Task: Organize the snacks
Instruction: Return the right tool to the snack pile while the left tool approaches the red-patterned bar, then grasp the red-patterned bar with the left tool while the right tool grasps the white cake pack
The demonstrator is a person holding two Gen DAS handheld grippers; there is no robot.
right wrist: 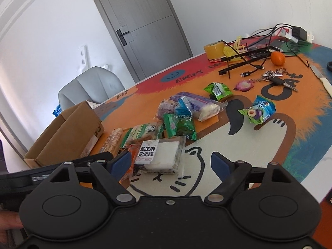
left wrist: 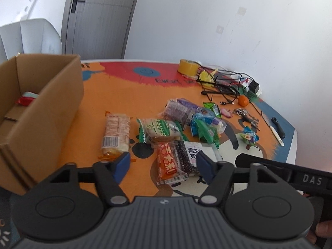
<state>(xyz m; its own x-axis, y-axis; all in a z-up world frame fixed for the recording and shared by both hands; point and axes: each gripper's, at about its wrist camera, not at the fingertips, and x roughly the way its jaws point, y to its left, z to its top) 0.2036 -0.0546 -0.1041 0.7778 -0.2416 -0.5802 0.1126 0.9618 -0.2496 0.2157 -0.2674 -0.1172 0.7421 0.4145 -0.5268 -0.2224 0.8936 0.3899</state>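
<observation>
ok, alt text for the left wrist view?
The open left gripper hovers over an orange snack packet beside a black sesame cake packet, more wrapped snacks scattered beyond. A cardboard box stands open at left on the orange cartoon tablecloth.

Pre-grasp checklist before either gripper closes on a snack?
1. Left gripper straddles orange packet: ok, jaws open.
2. Right gripper straddles sesame cake pack: ok, jaws open.
3. Pads touching the packs: cannot tell.
4. Grippers clear of each other: not ok, very close, packets overlap.
5. Box open with room: ok.
6. Non-snacks (keys, knife) clear of targets: ok.
</observation>
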